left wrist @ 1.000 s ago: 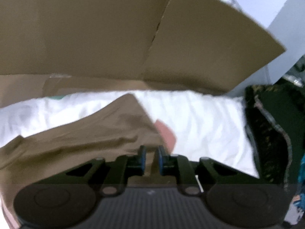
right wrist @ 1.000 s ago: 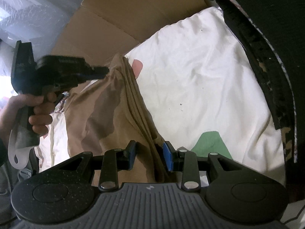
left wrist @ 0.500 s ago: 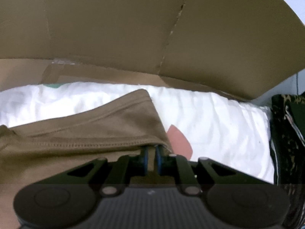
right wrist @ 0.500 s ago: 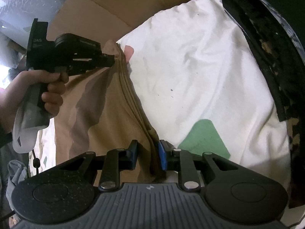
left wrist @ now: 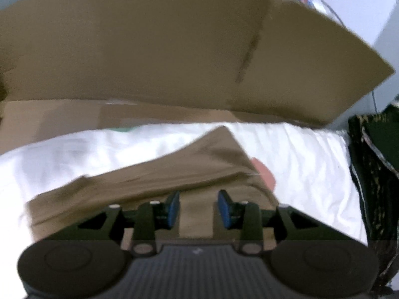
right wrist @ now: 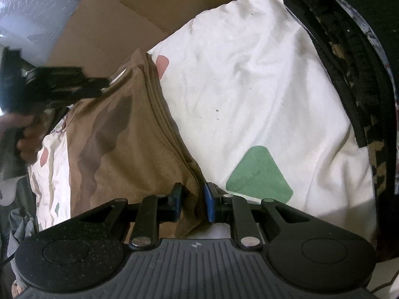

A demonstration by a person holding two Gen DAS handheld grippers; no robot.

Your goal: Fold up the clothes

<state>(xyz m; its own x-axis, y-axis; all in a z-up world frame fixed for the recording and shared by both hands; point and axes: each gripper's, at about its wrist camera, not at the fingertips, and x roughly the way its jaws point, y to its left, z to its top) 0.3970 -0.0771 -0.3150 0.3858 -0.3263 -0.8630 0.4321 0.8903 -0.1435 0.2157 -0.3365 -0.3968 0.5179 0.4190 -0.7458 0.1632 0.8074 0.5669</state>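
**Brown garment folded on the white sheet, one corner let go**

Cloth is the landmark here: a brown garment (right wrist: 119, 154) lies folded in layers on a white sheet (right wrist: 261, 94), its stacked fold edges running along the side nearest a green patch (right wrist: 259, 174) printed on that sheet. A pink patch (right wrist: 162, 64) peeks out from under the garment's far corner.

The right hand-held gripper (right wrist: 193, 200) sits at the garment's near corner, and its jaws have just been closing; the layered edge stands between the blue pads (right wrist: 208, 201), which look pressed against the cloth.

The left hand-held gripper (left wrist: 198, 209) hovers over the garment's far corner. Its jaws have just been opening, and the blue pads now stand apart, with brown fabric lying below the gap and touching neither pad. In the right wrist view this gripper appears blurred, held by a hand (right wrist: 23, 134) beside the garment.

Beyond the garment, brown cardboard (left wrist: 174, 49) rises behind the sheet. A dark patterned fabric (right wrist: 349, 49) borders the sheet on the side away from the garment.
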